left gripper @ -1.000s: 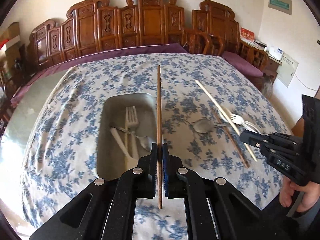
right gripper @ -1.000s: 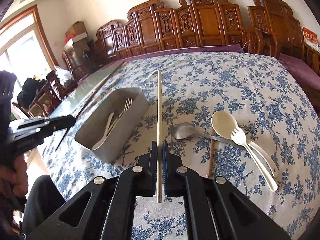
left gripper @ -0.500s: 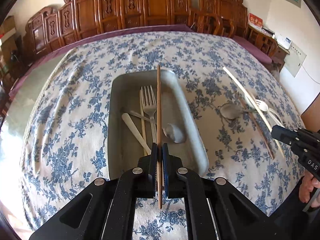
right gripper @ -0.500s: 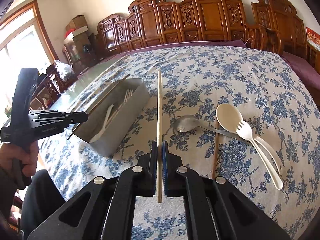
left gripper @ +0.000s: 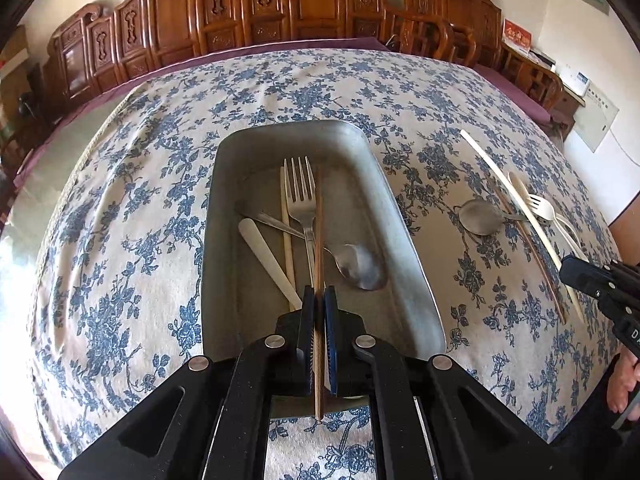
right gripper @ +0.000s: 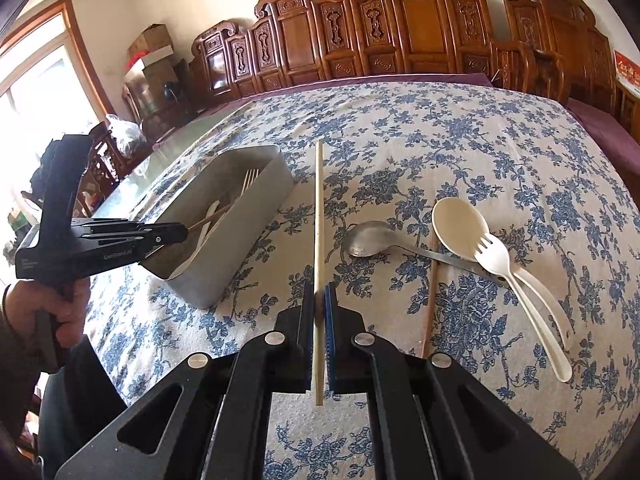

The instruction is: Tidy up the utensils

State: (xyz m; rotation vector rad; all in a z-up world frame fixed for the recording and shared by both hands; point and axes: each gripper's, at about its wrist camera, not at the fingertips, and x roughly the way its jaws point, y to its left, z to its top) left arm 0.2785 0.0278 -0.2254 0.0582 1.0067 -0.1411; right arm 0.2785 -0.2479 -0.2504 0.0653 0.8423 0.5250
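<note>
Brown chopstick (left gripper: 319,240) (pinched in left gripper (left gripper: 319,300)) hangs over metal tray (left gripper: 404,248)

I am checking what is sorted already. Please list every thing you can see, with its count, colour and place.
Tray: 1, grey metal, on the cloth.
Metal fork: 1, silver, in the tray.
Metal spoons: 2, silver; one in the tray, one on the cloth.
Pale chopstick: 1, in the tray.
White handle: 1, in the tray.
Plastic spoon: 1, cream, on the cloth.
Plastic fork: 1, cream, across that spoon.
Loose chopstick: 1, brown, on the cloth.
Tablecloth: 1, blue floral.
Chairs: several, carved wood, behind the table.
Left gripper: shut on a brown chopstick, over the tray.
Right gripper: shut on a light chopstick.
</note>
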